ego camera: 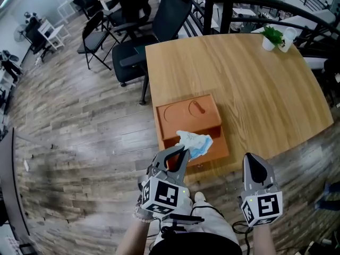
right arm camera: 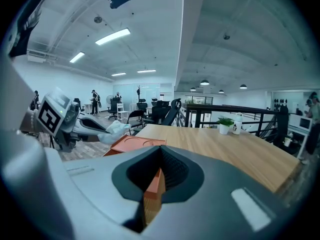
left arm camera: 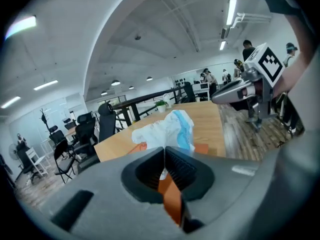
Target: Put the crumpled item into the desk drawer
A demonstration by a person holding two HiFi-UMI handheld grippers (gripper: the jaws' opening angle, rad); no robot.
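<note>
The left gripper [ego camera: 183,151] has its jaws pressed together on a corner of the wad [ego camera: 195,143], a crumpled white sheet with a blue streak; the left gripper view shows the paper caught between the ribbed pads and bulging out beyond them. The wad hangs at 1 o'clock from that gripper, over the pulled-out drawer [ego camera: 217,145] of the orange box [ego camera: 186,113]; whether it already touches the drawer floor I cannot tell.

The right gripper [ego camera: 251,161] waits at 3 o'clock from the left one, well apart from the box; its jaws are pressed together with nothing between them, only the box's orange showing through the slit.

Progress, as I judge it: the drawer stands open and the wad is gripped and brought over it, so the carry looks nearly done; left to do are lowering or dropping the wad inside and letting go, and perhaps pushing the drawer shut, though the task does not ask for that.

Containers: the drawer shows nothing inside apart from the wad above it; the box top has two shallow recesses, the one at 1 o'clock with a small ridge, both otherwise bare. The box sits at the near edge of the table [ego camera: 249,84]; a plant [ego camera: 272,36] and a cup [ego camera: 288,39] stand at the table's far 1 o'clock corner.
</note>
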